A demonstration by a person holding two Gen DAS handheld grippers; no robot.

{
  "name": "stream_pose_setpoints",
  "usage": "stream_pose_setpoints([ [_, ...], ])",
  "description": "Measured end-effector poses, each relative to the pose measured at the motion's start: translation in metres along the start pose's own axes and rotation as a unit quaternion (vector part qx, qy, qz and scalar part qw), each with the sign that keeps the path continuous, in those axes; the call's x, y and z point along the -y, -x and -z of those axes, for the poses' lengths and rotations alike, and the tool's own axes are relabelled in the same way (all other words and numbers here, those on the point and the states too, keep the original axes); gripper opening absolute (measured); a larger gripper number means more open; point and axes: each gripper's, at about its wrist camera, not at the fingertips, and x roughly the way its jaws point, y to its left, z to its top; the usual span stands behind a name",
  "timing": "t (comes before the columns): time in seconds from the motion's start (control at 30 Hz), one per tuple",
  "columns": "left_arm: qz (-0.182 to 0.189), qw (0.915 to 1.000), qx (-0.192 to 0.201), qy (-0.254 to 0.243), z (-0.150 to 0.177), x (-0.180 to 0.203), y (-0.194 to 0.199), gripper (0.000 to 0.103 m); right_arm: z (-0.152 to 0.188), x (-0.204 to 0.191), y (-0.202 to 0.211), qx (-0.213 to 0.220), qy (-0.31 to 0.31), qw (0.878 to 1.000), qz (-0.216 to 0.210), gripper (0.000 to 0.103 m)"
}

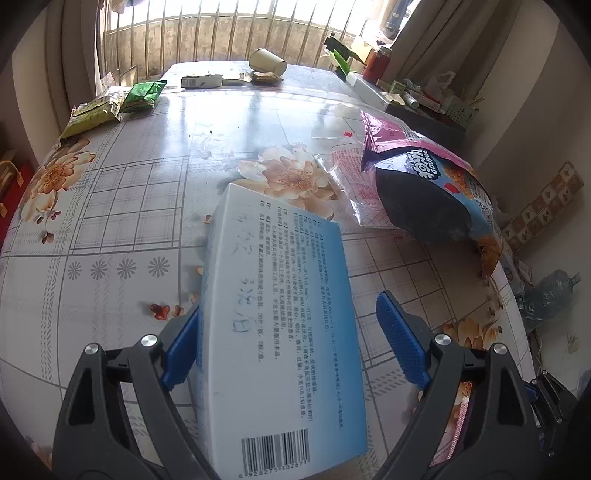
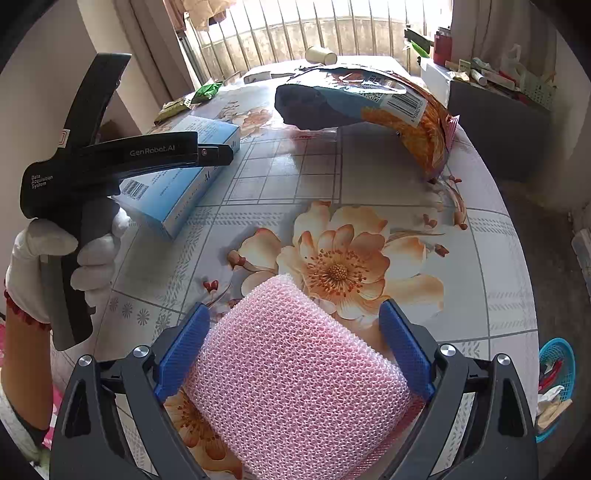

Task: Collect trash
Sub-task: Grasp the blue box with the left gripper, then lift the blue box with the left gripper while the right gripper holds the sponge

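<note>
left gripper (image 1: 291, 339): we are keeping it open around the blue box (image 1: 280, 332) | right gripper (image 2: 295, 354): we are gripping the pink sponge (image 2: 295, 380) above the table (image 2: 461, 280)

Strong daylight is pouring through the barred window (image 1: 229, 33), blowing it out white and glaring off the glossy floral-clothed desk (image 1: 258, 107); fisheye edges are bending and darkening.

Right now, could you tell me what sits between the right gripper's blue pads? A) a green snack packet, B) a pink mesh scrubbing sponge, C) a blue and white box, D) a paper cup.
B: the right wrist view shows the pink mesh sponge between the right gripper pads.
</note>
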Motion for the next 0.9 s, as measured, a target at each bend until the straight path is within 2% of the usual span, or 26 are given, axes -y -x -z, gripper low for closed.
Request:
stream_pose_setpoints([
  [0.23,-0.018,0.9996,0.007,-0.019,-0.003,0.005,-0.005,0.083,0.000,-0.001,-0.001,0.002,0.000,1.000,0.002,0.090],
  [0.33,-0.031,0.9990,0.017,-0.028,-0.001,0.003,-0.002,0.068,0.001,0.000,0.000,0.003,0.000,1.000,0.002,0.090],
  [0.67,-0.021,0.9989,0.018,-0.039,0.015,0.005,0.008,0.068,0.005,0.001,0.005,0.005,-0.005,1.000,0.001,0.090],
  [0.9,-0.006,0.9985,0.012,-0.054,0.052,0.016,0.031,0.068,0.015,0.007,0.013,0.005,-0.018,1.000,0.005,0.090],
])
